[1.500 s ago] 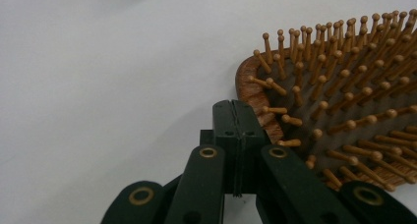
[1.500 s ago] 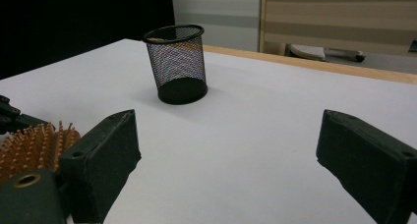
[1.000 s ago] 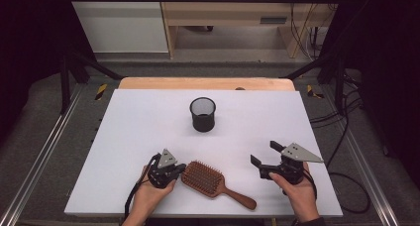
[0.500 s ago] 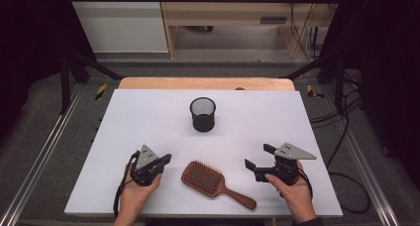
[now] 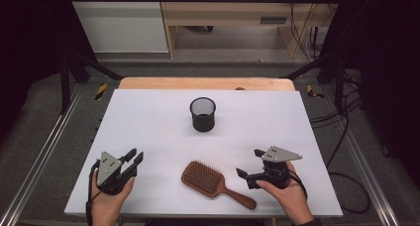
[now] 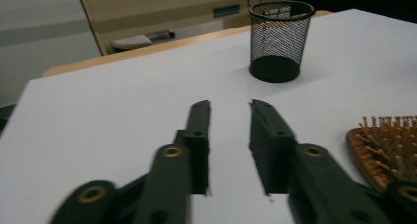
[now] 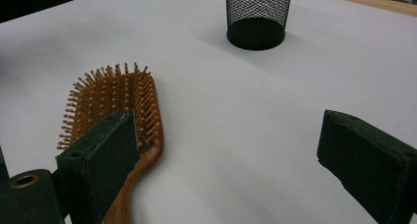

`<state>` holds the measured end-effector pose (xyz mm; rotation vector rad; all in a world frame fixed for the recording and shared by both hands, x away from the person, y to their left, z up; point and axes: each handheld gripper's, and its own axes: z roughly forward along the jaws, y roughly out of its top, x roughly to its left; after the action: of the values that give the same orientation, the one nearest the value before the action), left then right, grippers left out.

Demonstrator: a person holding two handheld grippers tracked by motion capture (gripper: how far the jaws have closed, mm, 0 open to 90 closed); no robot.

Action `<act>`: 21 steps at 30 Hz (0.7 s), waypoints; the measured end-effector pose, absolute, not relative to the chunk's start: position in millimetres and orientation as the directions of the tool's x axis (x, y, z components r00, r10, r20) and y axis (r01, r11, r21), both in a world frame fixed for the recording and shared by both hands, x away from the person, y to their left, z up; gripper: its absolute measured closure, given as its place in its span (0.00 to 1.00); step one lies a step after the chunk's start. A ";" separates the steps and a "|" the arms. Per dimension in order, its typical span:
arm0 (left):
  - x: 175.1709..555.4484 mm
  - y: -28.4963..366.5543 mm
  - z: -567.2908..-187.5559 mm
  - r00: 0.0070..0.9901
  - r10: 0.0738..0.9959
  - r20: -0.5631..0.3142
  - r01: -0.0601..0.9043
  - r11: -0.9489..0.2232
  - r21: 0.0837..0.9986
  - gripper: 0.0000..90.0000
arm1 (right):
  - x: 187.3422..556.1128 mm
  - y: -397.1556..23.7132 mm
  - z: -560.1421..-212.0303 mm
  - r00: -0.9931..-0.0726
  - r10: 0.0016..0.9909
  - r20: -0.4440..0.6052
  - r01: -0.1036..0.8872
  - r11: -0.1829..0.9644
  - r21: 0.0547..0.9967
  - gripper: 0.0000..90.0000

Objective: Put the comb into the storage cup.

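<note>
Even overhead light falls on the white table (image 5: 148, 117), which reads bright while the surroundings sink into near black. Shadows are soft: a faint one spreads beside the mesh cup (image 7: 256, 17) in the right gripper view. All pictures look soft and slightly grainy. In the left gripper view the left hand-held gripper (image 6: 230, 111) is blurred near the bottom edge, and the background furniture is out of focus

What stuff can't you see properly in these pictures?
- Hairbrush: in the right gripper view, a finger covers part of its handle; in the left gripper view the picture edge cuts it off.
- Mesh cup: its top is cut off in the right gripper view.
</note>
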<state>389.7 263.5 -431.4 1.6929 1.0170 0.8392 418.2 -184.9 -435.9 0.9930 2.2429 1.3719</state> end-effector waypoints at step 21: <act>404.7 277.0 -440.2 0.335 0.942 0.030 0.221 -0.110 0.969 0.04 | 412.9 -149.7 -440.5 -0.788 0.615 0.042 0.434 0.505 0.746 0.10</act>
<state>404.7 277.0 -440.2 1.5752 1.0845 0.8821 412.9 -149.7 -440.5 0.8932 2.5200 1.1515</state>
